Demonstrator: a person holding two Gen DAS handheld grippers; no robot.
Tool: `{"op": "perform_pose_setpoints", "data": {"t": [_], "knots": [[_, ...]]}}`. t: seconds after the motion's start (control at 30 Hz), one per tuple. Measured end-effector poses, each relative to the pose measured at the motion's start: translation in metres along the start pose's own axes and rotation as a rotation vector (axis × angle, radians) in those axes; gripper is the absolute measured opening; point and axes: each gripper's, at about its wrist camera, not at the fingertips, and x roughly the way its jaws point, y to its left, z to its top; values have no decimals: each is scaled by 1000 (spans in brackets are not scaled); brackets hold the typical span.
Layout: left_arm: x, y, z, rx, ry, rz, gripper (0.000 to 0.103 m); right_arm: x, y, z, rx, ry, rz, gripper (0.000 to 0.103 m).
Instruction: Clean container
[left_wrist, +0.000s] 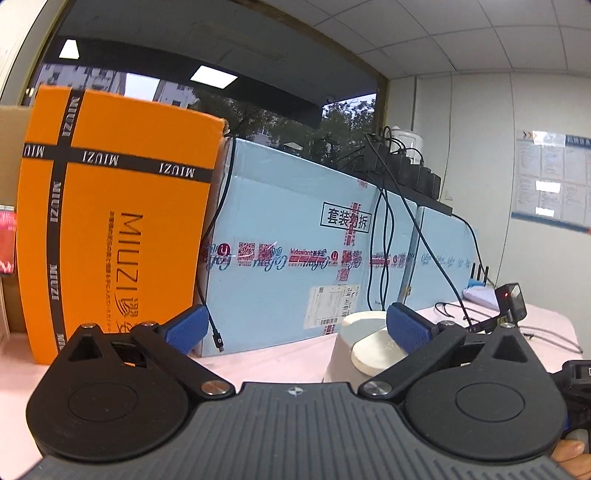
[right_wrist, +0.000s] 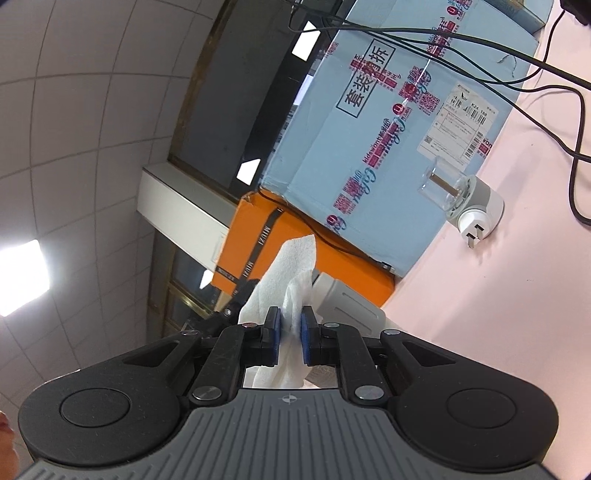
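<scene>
A white container (left_wrist: 354, 343) stands on the pink table, just inside the right pad of my left gripper (left_wrist: 295, 328), which is open and wide; whether the pad touches it I cannot tell. In the right wrist view the same white ribbed container (right_wrist: 347, 301) lies just beyond my right gripper (right_wrist: 291, 332). That gripper is shut on a crumpled white tissue (right_wrist: 291, 266), which sticks out past the blue pads and hides part of the container.
A tall orange box (left_wrist: 114, 221) and long light-blue cartons (left_wrist: 295, 229) line the back of the pink table (left_wrist: 280, 358), with black cables (left_wrist: 384, 236) hanging over them. A clear cup on a white plug-in base (right_wrist: 469, 199) lies on the table. A black device with a red light (left_wrist: 511, 299) sits to the right.
</scene>
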Motion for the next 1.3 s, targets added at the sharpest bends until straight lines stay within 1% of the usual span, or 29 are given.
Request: {"op": "perform_pose_setpoints", "data": {"t": [0.07, 0.13, 0.27, 0.4, 0.53, 0.63, 0.67, 0.8, 0.93, 1.0, 1.13, 1.3], "knots": [[-2, -2, -3, 14, -17, 11, 103, 2, 1, -1, -21, 9, -27, 11], [-1, -2, -4, 12, -23, 14, 103, 5, 3, -3, -51, 23, -72, 11], [0, 0, -4, 3, -22, 21, 103, 9, 4, -7, -100, 40, -136, 11], [-1, -2, -5, 17, -35, 30, 103, 12, 4, -10, -131, 61, -202, 11], [-1, -3, -6, 27, -41, 25, 103, 15, 1, -14, -143, 94, -287, 11], [-1, -4, -6, 37, -51, 28, 103, 16, -1, -16, -141, 109, -321, 11], [-2, -5, -7, 40, -54, 29, 103, 16, -1, -16, -138, 109, -320, 11], [-2, -5, -7, 39, -56, 30, 103, 8, 7, -10, -122, 68, -226, 11], [-2, -5, -7, 40, -58, 32, 103, 7, 17, -2, -122, 34, -158, 11], [-2, -5, -7, 40, -58, 32, 103, 7, 24, 3, -136, 27, -141, 11], [-2, -4, -7, 39, -60, 36, 103, 11, 31, 6, -175, 29, -133, 12], [-2, -4, -8, 38, -60, 31, 103, 8, 26, 5, -132, 25, -98, 16]]}}
